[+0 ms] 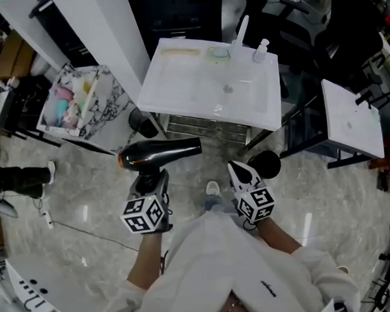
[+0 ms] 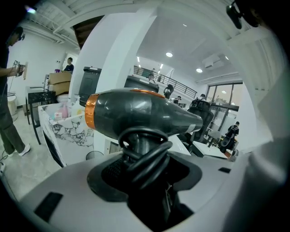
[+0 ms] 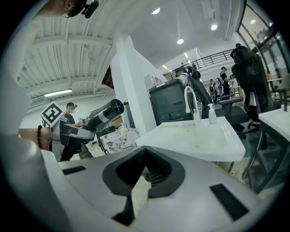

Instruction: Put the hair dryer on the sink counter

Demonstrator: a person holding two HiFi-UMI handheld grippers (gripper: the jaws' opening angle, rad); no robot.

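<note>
A black hair dryer [image 1: 159,154] with an orange ring at its back stands out sideways above the floor, nozzle to the right. My left gripper [image 1: 149,182] is shut on its handle, which has the black cord [image 2: 145,156] wound round it. The dryer's body [image 2: 140,113] fills the left gripper view. The white sink counter [image 1: 211,83] lies ahead of it, with a faucet [image 1: 242,31] and a soap bottle [image 1: 262,49] at its back edge. My right gripper [image 1: 239,174] is shut and holds nothing. In the right gripper view the dryer [image 3: 102,113] shows left of the counter [image 3: 199,136].
A marble-patterned cart [image 1: 110,101] with bottles stands left of the sink. A black round bin [image 1: 141,122] sits beside the sink's leg, and another black round object [image 1: 266,163] on the floor at right. There is a white table [image 1: 353,118] at right, and a person's leg [image 1: 20,177] at left.
</note>
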